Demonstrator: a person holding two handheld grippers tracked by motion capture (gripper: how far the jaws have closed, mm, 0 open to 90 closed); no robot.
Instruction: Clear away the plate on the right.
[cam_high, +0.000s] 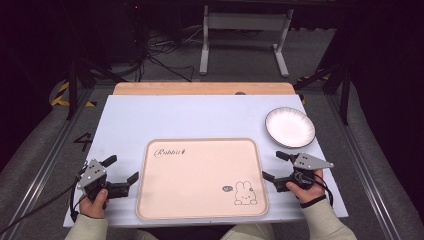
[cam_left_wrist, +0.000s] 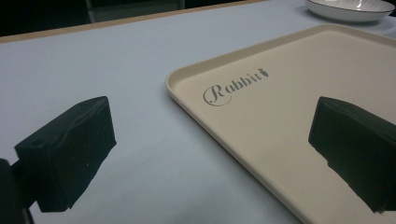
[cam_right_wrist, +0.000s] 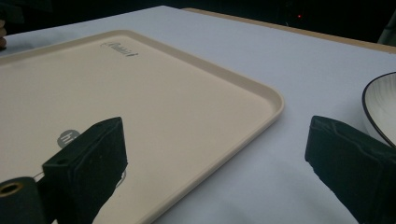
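You work at a pale blue-white table top with a strip of bare wood along its far edge; beyond it the room is dark, with cables on the grey floor and the white legs of another stand. A cream tray lies flat in the near middle of the table, and it sits between your two grippers. Your left gripper rests just beside the tray's left edge, jaws spread wide and holding nothing; in the left gripper view one jaw stands over the table and the other over the tray. Your right gripper rests just beside the tray's right edge, jaws likewise wide apart and empty; in the right gripper view the tray's corner lies between them. A white ribbed plate with a dark rim stands on the table beyond your right gripper, near the tray's far right corner but apart from it. The tray carries the word "Rabbit" in script near its far left corner, and a line drawing of a rabbit near its near right corner, with a small grey badge beside it whose lettering is too small to read.
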